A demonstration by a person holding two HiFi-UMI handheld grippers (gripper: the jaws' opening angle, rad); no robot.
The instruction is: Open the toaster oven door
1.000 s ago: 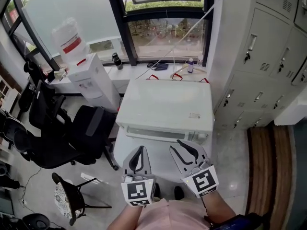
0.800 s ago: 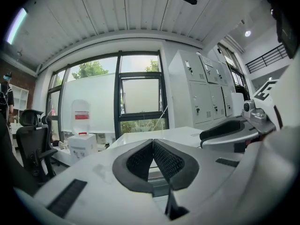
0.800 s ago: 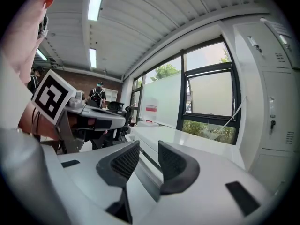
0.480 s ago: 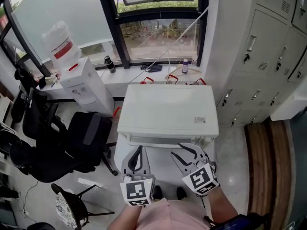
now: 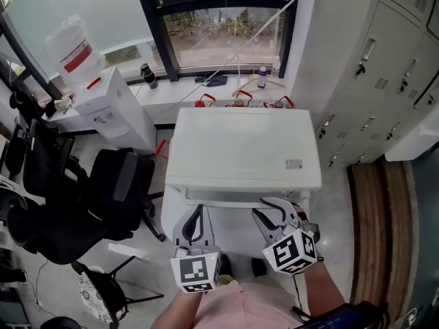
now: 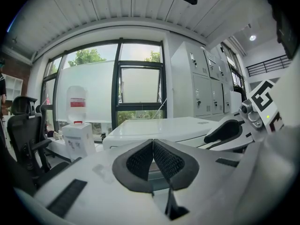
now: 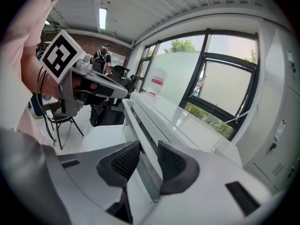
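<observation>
Nearest, low in the head view: left gripper [image 5: 196, 214], marker cube toward the person, jaws pressed flat together with nothing between them, held just short of the oven's near edge and apart from it. In the left gripper view, the same closed pads [image 6: 140, 161] meeting in one thin seam.

Just beside it to the right: right gripper [image 5: 263, 208], jaws parted to a narrow gap, tips up against the near front edge of the toaster oven [image 5: 243, 149]. In the right gripper view, straddling a pale door handle [image 7: 149, 182] that runs lengthwise through the gap; contact between pads and bar impossible to make out.

Next out: the white toaster oven itself, broad flat top, door shut, centred ahead of both grippers.

Left of it: black office chair [image 5: 103, 190]; farther left and back, white water dispenser [image 5: 103, 105] topped by an inverted bottle.

Right side: grey lockers [image 5: 384, 67].

Farthest: windowsill with a dark flask [image 5: 145, 74] and a small bottle [image 5: 262, 76], then the dark-framed window [image 5: 219, 26]
</observation>
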